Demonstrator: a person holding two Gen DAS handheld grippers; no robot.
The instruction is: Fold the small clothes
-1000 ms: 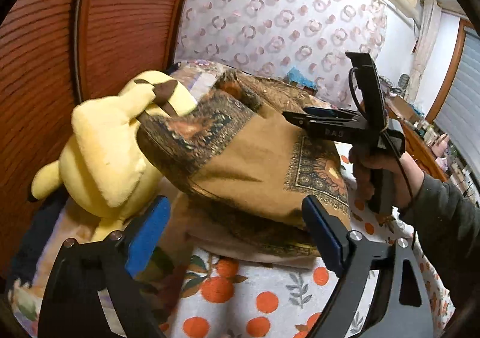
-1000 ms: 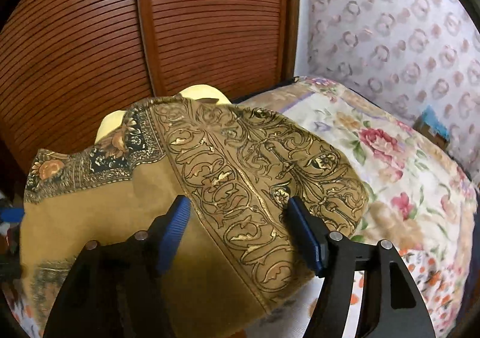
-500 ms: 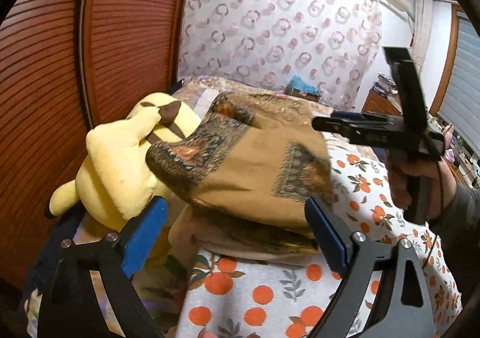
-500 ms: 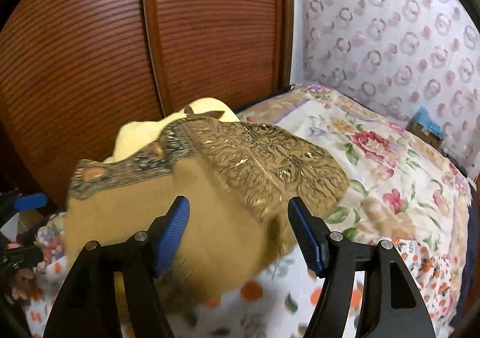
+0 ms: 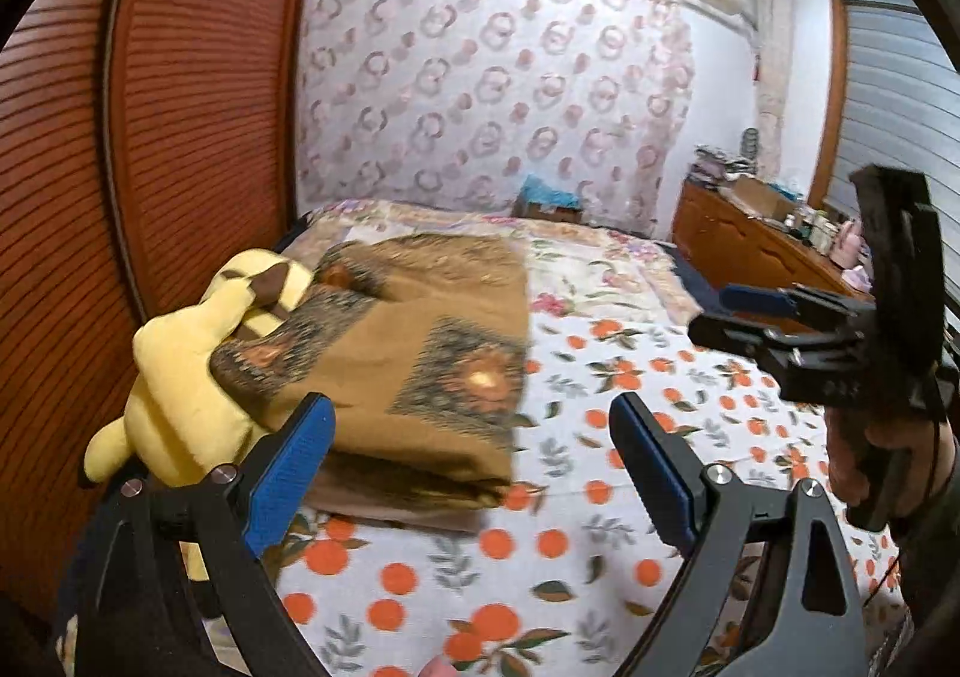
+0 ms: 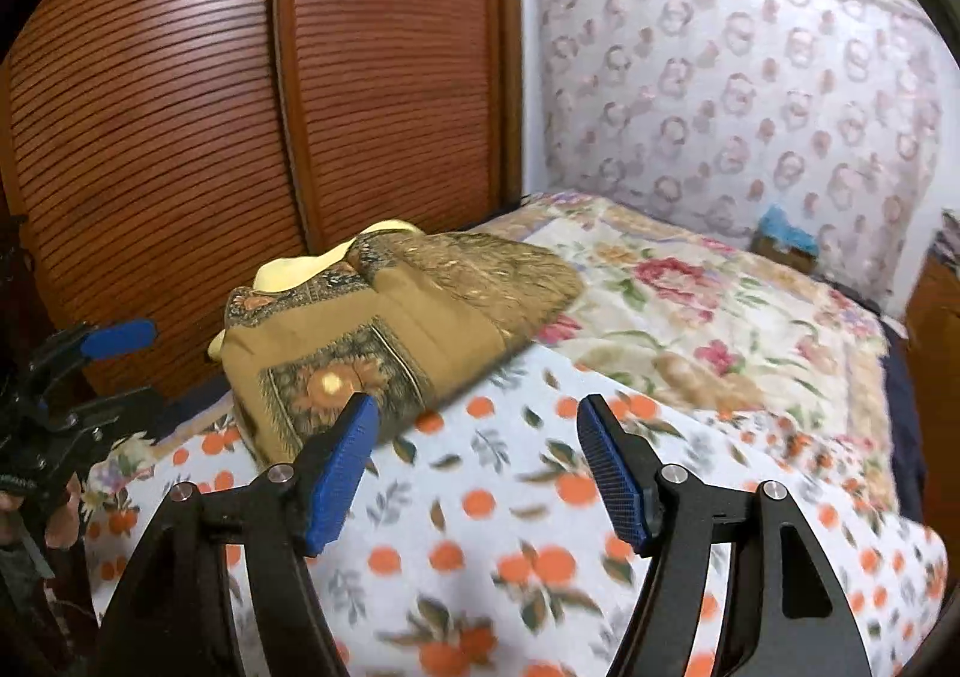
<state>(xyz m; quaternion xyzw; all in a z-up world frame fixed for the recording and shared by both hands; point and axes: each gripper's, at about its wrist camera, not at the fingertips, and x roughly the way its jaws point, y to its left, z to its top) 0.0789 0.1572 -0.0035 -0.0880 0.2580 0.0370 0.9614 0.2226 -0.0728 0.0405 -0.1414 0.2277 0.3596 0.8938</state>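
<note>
Both pairs of my blue-padded black fingers are spread with nothing between them: my left gripper [image 5: 471,458] is wide apart, and my right gripper [image 6: 477,467] is opening its jaws over the white bedsheet printed with oranges and leaves [image 6: 480,533]. On that sheet lies the folded mustard-brown cloth with dark floral border panels [image 5: 420,365], its far left edge touching the yellow plush toy [image 5: 180,383], which sits against the ribbed reddish-brown wooden wardrobe doors [image 6: 240,95].
</note>
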